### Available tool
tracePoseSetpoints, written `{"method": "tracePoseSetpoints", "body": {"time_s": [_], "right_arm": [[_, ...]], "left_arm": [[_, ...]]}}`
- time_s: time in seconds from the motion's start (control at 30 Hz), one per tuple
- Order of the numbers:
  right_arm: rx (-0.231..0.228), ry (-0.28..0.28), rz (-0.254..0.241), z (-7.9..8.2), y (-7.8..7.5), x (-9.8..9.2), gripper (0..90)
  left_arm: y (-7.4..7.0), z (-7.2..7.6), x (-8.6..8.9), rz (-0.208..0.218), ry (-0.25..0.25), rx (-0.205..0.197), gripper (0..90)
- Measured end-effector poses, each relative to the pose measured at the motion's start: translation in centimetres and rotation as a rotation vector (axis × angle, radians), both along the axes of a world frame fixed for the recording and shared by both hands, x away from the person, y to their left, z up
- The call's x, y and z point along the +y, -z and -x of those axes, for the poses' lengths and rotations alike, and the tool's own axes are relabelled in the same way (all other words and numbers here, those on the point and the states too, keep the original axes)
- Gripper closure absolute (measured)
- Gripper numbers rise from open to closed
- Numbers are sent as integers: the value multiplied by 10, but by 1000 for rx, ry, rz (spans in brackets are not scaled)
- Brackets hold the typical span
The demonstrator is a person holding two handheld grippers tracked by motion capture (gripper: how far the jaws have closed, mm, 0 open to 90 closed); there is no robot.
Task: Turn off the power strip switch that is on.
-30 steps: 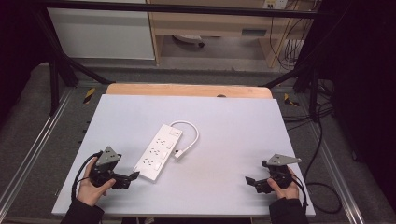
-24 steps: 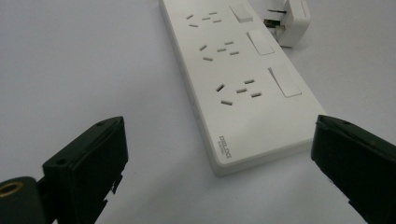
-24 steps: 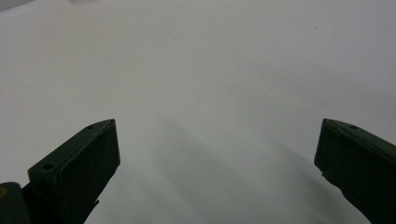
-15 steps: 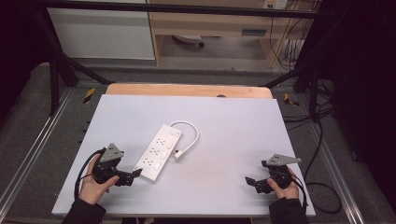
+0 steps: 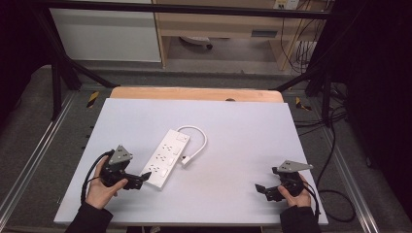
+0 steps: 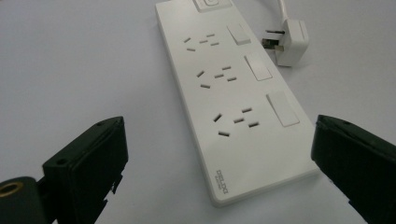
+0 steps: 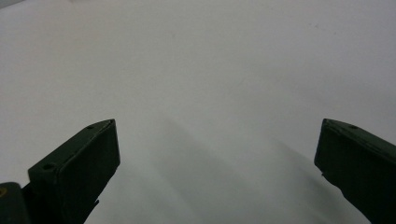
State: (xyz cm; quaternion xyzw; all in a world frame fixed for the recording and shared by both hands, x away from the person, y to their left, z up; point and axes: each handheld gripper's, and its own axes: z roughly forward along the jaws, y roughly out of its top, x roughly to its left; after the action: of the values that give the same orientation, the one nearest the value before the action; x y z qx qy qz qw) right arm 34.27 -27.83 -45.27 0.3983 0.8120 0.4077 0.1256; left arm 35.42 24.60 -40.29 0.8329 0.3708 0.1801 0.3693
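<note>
Left tongs [image 6: 219, 154] were spread wide round the near end of the power strip [image 5: 164, 158] (lined up to grab it); right tongs [image 5: 261, 190], also spread, idled nr table's [image 5: 243, 121] near-right corner.

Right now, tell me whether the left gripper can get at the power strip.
Probably yes: the left gripper is open, the power strip lies just ahead between its jaws, with nothing between.

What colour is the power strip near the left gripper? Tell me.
White all over, the power strip has white switches and a white plug; the left gripper view shows it best.
</note>
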Motion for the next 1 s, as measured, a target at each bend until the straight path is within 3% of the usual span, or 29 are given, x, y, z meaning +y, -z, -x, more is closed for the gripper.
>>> {"method": "tracePoseSetpoints", "body": {"time_s": [1.0], "right_arm": [[-3, -1, 0, 0, 0, 0, 7]], "left_arm": [[-13, -16, -20, 9, 15, -19, 37]]}}
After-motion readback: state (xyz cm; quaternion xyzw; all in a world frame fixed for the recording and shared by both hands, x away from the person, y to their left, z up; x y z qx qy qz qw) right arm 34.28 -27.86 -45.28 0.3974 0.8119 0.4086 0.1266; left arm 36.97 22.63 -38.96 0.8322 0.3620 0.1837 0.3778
